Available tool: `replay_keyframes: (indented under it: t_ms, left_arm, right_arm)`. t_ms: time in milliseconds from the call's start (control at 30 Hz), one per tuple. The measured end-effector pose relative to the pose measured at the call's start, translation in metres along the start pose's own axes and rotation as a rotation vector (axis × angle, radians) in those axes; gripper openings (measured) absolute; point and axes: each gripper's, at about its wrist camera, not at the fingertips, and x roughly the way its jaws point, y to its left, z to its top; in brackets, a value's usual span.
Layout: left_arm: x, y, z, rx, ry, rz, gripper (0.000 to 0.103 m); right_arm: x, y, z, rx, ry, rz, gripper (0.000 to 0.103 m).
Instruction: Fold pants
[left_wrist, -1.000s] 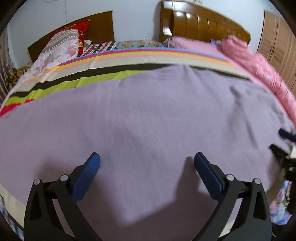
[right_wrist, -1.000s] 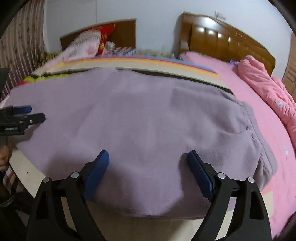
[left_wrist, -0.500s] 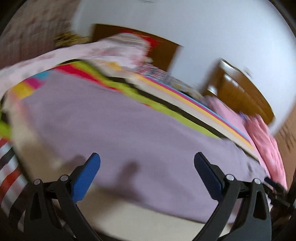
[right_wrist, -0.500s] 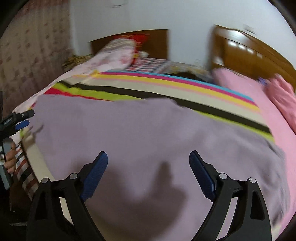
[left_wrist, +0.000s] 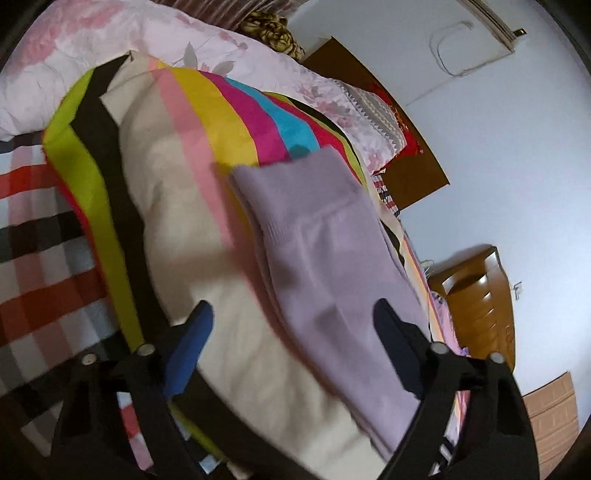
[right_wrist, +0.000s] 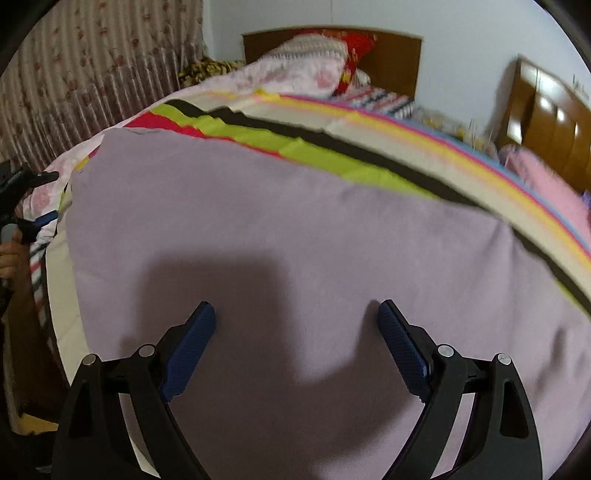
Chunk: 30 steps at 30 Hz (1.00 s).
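The lilac pants (right_wrist: 295, 258) are spread flat across a striped blanket (right_wrist: 369, 147) on the bed, and the greater part of the right wrist view is filled by them. The right gripper (right_wrist: 295, 343) is held above the cloth with its jaws set wide apart; nothing is caught between the blue pads (right_wrist: 190, 350), and a dark shadow is cast on the fabric beneath them. At the left edge of that view the left gripper (right_wrist: 27, 206) is seen near the cuff end of the pants, carried in a person's hand (right_wrist: 9, 254). In the left wrist view, which is rolled steeply to one side and blurred, the cuff end of the pants (left_wrist: 332, 258) is seen lying on the cream band of the blanket (left_wrist: 166, 184), with a checked cover (left_wrist: 37, 258) to one side. The left gripper (left_wrist: 291, 350) is spread wide, though its jaws have just been closing a little; the edge of the pants lies in the gap between them, and no pad is seen pressing on the cloth. A flowered quilt (left_wrist: 110, 48) and two wooden headboards (right_wrist: 546, 122) are seen beyond the blanket.
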Motion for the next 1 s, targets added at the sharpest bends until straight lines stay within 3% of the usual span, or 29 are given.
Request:
replay_keyframes:
  t_ms: [200,300,367,400,567,700,833,1000]
  left_arm:
    - [0.035,0.001,0.032,0.026,0.003,-0.018,0.082]
    - [0.046,0.007,0.041,0.018,0.005,-0.048,0.063]
    - [0.047,0.011,0.045,0.016,-0.021,-0.059,0.036]
    - [0.047,0.013,0.046,0.02,-0.03,-0.065,0.031]
    - [0.052,0.029,0.051,-0.024,-0.053,-0.122,0.032]
    - [0.043,0.013,0.044,0.065,-0.095,-0.072,0.013]
    - [0.021,-0.026,0.042,0.194,-0.188,0.0,0.011]
    - [-0.003,-0.066,0.044,0.272,-0.213,0.024,0.011]
  right_arm:
    - [0.001,-0.009,0.001,0.053,0.0,0.033,0.087]
    - [0.002,-0.004,0.002,0.042,0.002,0.022,0.087]
    - [0.001,-0.005,0.002,0.043,0.002,0.029,0.088]
    - [0.0,-0.006,0.001,0.046,0.001,0.033,0.088]
    - [-0.001,-0.005,0.003,0.04,0.006,0.033,0.088]
    - [-0.013,0.008,0.027,-0.01,-0.038,0.041,0.088]
    - [-0.01,0.045,0.06,-0.127,-0.08,0.096,0.088]
    - [0.04,0.089,0.067,-0.243,0.093,0.172,0.088]
